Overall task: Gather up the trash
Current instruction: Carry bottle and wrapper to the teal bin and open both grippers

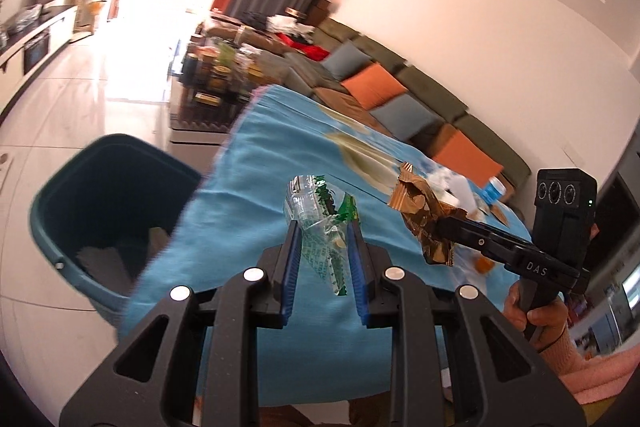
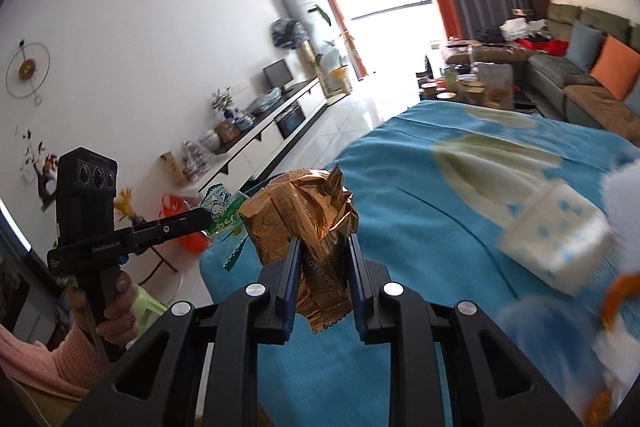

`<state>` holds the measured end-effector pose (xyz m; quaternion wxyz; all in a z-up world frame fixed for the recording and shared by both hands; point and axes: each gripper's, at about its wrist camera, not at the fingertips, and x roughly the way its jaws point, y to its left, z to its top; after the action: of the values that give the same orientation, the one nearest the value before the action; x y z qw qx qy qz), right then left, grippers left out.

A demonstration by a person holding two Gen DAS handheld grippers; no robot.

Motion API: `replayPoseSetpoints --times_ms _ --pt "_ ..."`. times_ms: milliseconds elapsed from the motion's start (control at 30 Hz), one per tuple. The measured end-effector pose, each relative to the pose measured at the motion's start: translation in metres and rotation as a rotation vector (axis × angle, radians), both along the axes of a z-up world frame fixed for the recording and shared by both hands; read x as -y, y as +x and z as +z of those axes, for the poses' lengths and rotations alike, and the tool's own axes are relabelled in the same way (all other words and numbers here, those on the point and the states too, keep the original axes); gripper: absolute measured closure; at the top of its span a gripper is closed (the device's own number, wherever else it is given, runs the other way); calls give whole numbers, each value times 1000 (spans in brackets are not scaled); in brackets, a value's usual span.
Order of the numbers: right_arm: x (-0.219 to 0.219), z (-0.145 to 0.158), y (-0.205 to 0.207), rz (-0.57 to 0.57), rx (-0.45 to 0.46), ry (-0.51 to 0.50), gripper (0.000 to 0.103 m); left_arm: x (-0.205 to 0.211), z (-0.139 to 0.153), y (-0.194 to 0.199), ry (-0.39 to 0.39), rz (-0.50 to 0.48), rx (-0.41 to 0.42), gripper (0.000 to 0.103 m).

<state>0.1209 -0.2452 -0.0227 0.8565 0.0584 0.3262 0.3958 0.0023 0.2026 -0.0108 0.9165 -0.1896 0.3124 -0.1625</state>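
Observation:
My left gripper (image 1: 325, 227) is shut on a clear plastic wrapper with green print (image 1: 320, 215), held above the blue cloth on the table (image 1: 256, 195). My right gripper (image 2: 324, 243) is shut on a crumpled gold-brown foil wrapper (image 2: 308, 211), also above the cloth. The right gripper and its wrapper (image 1: 420, 211) show at the right of the left wrist view. The left gripper with the green wrapper (image 2: 222, 215) shows at the left of the right wrist view. A dark teal bin (image 1: 104, 203) stands on the floor at the table's left edge, with some scraps inside.
More litter lies on the cloth: a white cup with blue dots (image 2: 556, 239), white tissue (image 1: 448, 183) and orange bits (image 2: 616, 295). A cluttered coffee table (image 1: 216, 79) and a sofa with cushions (image 1: 400, 95) stand beyond. A TV bench (image 2: 264, 143) lines the wall.

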Motion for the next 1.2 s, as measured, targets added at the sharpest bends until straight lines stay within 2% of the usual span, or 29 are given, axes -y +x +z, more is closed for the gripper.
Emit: replayPoseSetpoints --times_ms 500,800,1200 --pt "-95 5 37 142 -11 -46 82 -73 5 -12 24 204 -6 80" --pt "-135 2 57 165 -28 -80 82 -101 0 -14 35 273 -27 79" --pt "-174 -14 78 175 -71 -138 81 -116 -18 1 47 330 -84 79"
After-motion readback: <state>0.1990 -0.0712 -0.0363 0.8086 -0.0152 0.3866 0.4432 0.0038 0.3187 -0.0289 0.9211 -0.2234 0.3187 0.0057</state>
